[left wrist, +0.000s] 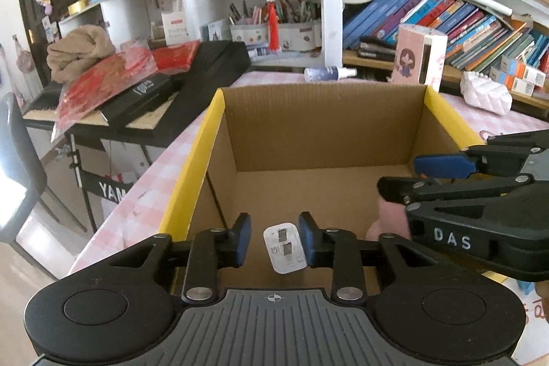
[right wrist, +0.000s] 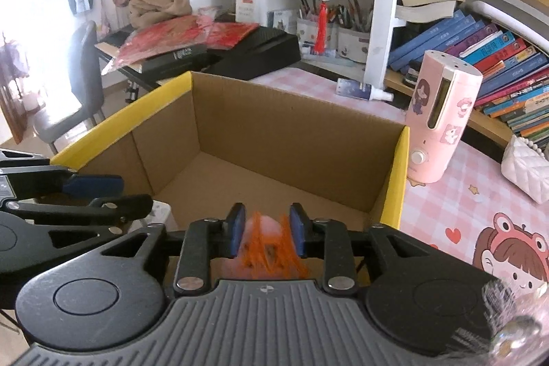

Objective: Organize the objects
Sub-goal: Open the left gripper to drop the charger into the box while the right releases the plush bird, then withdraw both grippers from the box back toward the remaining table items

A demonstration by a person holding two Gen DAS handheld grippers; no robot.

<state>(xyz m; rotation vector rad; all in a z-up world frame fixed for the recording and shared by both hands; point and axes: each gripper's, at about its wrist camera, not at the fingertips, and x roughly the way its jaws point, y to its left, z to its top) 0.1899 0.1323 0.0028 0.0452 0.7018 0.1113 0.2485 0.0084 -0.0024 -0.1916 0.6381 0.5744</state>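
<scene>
An open cardboard box (left wrist: 206,153) with yellow outer sides stands on the pink checked table, and both grippers hang over its near end. My left gripper (left wrist: 274,239) is open. A white charger plug (left wrist: 283,246) sits tilted between its blue pads, clear of the left pad and close to the right one. My right gripper (right wrist: 267,228) is open too, with a blurred pink and orange object (right wrist: 266,246) between its pads. In the left wrist view the right gripper (left wrist: 405,177) reaches in from the right above that pink object (left wrist: 391,218).
A pink dispenser (right wrist: 442,126) and a white quilted bag (right wrist: 525,170) stand right of the box (right wrist: 398,177). A spray bottle (left wrist: 329,72) lies behind it. A black keyboard (left wrist: 212,67) with red packets is to the left. Bookshelves fill the back.
</scene>
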